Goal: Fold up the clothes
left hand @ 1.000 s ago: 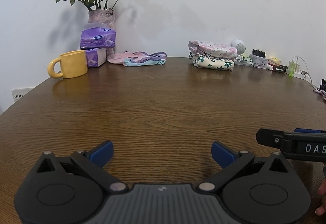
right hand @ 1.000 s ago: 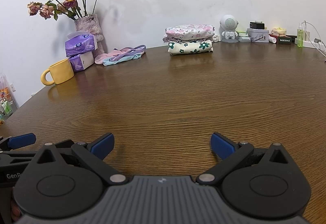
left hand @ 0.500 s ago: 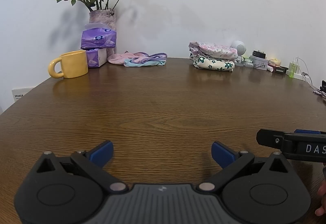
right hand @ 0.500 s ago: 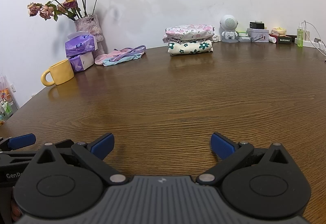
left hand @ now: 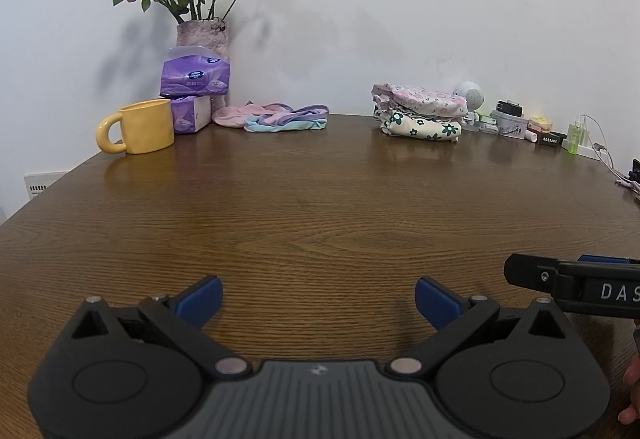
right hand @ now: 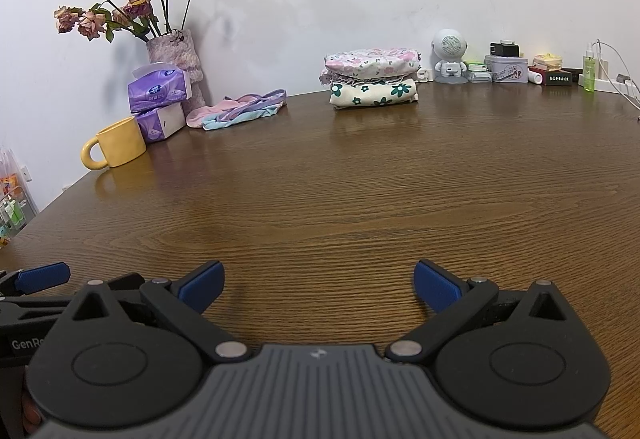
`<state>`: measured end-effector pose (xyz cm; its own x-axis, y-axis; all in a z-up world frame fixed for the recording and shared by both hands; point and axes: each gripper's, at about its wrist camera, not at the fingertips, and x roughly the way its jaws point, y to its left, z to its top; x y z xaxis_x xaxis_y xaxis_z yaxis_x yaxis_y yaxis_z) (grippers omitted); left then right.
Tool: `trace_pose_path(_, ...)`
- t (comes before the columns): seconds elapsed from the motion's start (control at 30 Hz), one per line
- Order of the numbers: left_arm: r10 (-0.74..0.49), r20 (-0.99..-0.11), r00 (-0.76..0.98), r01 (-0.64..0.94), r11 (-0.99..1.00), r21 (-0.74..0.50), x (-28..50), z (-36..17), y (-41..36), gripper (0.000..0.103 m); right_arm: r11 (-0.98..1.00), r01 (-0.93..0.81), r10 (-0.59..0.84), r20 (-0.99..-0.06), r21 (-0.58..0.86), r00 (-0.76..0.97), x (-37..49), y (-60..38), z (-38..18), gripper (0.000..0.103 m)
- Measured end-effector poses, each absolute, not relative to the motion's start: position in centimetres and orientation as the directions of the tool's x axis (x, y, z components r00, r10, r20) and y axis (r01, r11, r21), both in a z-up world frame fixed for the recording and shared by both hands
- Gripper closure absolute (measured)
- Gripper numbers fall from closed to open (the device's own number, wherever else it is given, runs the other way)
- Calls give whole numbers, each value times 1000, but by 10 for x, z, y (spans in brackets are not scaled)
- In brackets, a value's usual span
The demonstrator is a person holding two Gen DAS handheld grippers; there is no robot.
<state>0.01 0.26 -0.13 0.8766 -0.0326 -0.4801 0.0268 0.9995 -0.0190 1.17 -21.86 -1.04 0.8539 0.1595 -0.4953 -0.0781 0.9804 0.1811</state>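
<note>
Left wrist view: the left gripper [left hand: 318, 295] hangs low over the near part of the wooden tabletop [left hand: 320, 207], its blue-tipped fingers [left hand: 202, 297] spread wide with only bare wood between them. The unfolded clothes [left hand: 276, 117], a loose pink, purple and light-blue heap, lie at the far edge of the tabletop, well apart from the fingers and left of their line. Just left of the heap stand two purple tissue packs [left hand: 194, 87], a vase of dried roses [left hand: 202, 35] and a yellow mug [left hand: 138, 125]. A folded stack [left hand: 420, 115] of floral garments sits at the far edge to the right. The right gripper [left hand: 576, 285] pokes in from the right edge, beside the left one.

Right wrist view: the right gripper [right hand: 318, 279] also sits low over the near tabletop [right hand: 360, 199], fingers [right hand: 438, 281] wide and holding nothing. The unfolded clothes [right hand: 240, 111] lie far ahead toward the far left edge, well apart from both fingers. The folded stack [right hand: 374, 77] rests at the far edge almost straight ahead, next to a small white robot figure [right hand: 450, 57]. A blue fingertip of the left gripper [right hand: 40, 277] shows at the left edge.
</note>
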Motion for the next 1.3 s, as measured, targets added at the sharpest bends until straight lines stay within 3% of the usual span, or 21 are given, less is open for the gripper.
trace_pose_path(1.3, -36, -486, 873, 36, 999, -10, 3, -2, 1, 0, 981, -80, 161, -504, 178, 849, 11, -219, -9, 0)
